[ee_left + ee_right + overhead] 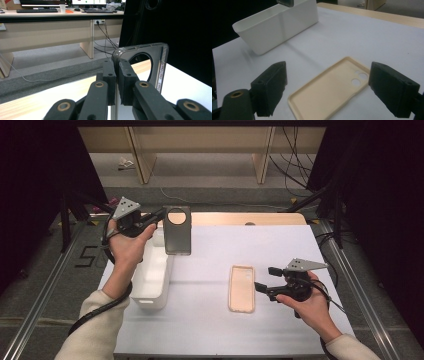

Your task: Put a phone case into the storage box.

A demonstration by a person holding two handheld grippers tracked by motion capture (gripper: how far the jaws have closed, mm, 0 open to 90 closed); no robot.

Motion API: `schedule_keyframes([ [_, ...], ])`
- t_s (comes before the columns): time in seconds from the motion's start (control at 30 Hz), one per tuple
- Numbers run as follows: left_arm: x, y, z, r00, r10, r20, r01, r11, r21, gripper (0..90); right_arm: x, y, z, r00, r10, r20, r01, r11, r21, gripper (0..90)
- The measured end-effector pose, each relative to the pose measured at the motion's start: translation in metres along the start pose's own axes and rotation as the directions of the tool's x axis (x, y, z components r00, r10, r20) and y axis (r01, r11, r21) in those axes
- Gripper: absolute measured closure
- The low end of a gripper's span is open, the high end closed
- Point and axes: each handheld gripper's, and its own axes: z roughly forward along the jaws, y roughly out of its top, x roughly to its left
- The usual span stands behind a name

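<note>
A dark grey phone case (177, 230) with a large round camera hole hangs upright above the far end of the white bin (152, 275). My left gripper (161, 216) is shut on its upper left edge. In the left gripper view the pads (110, 75) pinch the case's rim (140, 50) near a corner. A beige phone case (242, 288) lies flat, inside up, on the white table. My right gripper (265, 278) hovers open just right of it. In the right gripper view the beige case (329, 90) lies below and between the wide-open jaws of the right gripper (327, 75), untouched.
The white bin (277, 25) stands at the table's left side, long side running away from me. A wooden strip (250, 218) borders the white table top (215, 320) at the far edge. Metal rails and dark stands flank the table.
</note>
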Motion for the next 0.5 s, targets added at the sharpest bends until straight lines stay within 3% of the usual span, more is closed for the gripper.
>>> schedule_keyframes([
  [0.5, 0.023, 0.008, 0.002, 0.9995, -0.003, -0.030, 0.003, 1.0000, -0.007, 84.4, -0.001, -0.001, 0.000, 1.0000, 0.006, 0.000, -0.006, 1.000, 0.006, 16.3],
])
